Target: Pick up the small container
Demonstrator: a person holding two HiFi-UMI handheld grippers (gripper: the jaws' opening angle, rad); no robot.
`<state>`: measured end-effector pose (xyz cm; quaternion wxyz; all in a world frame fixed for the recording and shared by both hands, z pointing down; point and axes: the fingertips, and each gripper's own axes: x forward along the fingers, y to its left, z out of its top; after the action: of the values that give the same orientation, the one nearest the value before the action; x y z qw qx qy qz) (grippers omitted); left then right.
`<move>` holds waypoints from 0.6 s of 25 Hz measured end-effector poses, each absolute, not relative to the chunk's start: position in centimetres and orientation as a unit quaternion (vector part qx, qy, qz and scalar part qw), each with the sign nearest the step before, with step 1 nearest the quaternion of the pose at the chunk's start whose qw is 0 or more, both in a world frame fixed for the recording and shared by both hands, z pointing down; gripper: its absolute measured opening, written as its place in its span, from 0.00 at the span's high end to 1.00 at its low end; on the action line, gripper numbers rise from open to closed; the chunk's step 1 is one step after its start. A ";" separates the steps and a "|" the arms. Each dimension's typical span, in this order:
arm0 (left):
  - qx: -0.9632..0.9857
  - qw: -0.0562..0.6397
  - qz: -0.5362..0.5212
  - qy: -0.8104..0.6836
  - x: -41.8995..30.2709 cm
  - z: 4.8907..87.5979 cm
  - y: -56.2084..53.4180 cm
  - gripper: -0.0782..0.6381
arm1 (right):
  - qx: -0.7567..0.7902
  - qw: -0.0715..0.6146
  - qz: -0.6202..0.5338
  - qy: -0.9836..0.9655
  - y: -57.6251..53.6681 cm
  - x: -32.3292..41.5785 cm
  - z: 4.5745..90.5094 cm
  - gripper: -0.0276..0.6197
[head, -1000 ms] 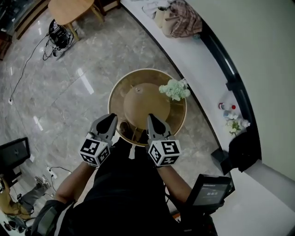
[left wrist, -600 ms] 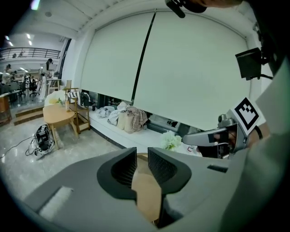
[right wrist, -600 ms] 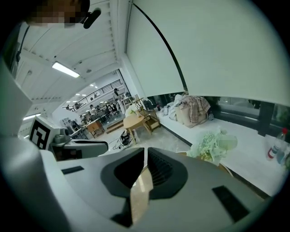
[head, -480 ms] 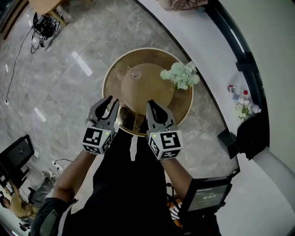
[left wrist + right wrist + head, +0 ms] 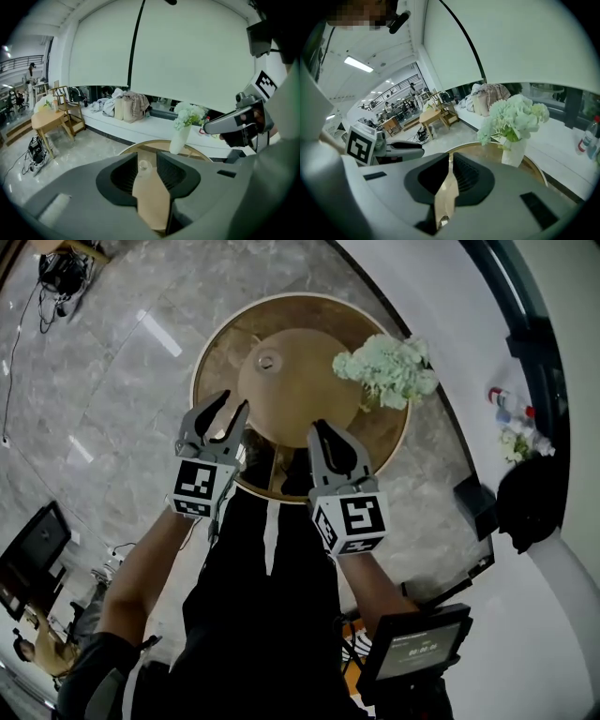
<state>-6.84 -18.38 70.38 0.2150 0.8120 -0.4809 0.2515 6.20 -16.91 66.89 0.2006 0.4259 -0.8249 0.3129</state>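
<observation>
holds a gripper in each hand above the near edge of the round table [image 5: 211,362]. points both forward and down toward the tan dome [image 5: 300,390] at the table's middle. finds the small container [image 5: 268,361] upright on the top of the dome, clear of both grippers and untouched. shows the left gripper [image 5: 235,399] with jaws partly released, having just been opening, nothing between the pads. frames the container in that gap in the left gripper view, but well beyond the tips. shows the right gripper [image 5: 323,430] clenched on nothing, tips together, with only a thin slit of table visible between them in the right gripper view. places a white vase of pale green flowers [image 5: 389,371] on the table's right side, just beside the dome and ahead of the right gripper. leaves grey marble floor [image 5: 103,381] off to the left.
</observation>
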 end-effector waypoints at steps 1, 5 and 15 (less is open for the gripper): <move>0.812 0.214 0.255 -0.479 -6.7 71.4 -18.7 0.74 | 0.425 0.202 0.315 -0.824 -16.9 6.4 67.5 0.94; 0.810 0.216 0.262 -0.478 -6.1 74.9 -20.0 0.66 | 0.420 0.208 0.328 -0.820 -16.4 6.8 69.7 0.94; 0.807 0.235 0.292 -0.457 -4.0 83.1 -22.4 0.44 | 0.421 0.213 0.365 -0.802 -14.8 7.8 73.9 0.94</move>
<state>-4.00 -22.39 83.13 0.2347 0.8066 -0.4573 0.2919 7.83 -14.77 73.91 0.2135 0.4214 -0.8022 0.3651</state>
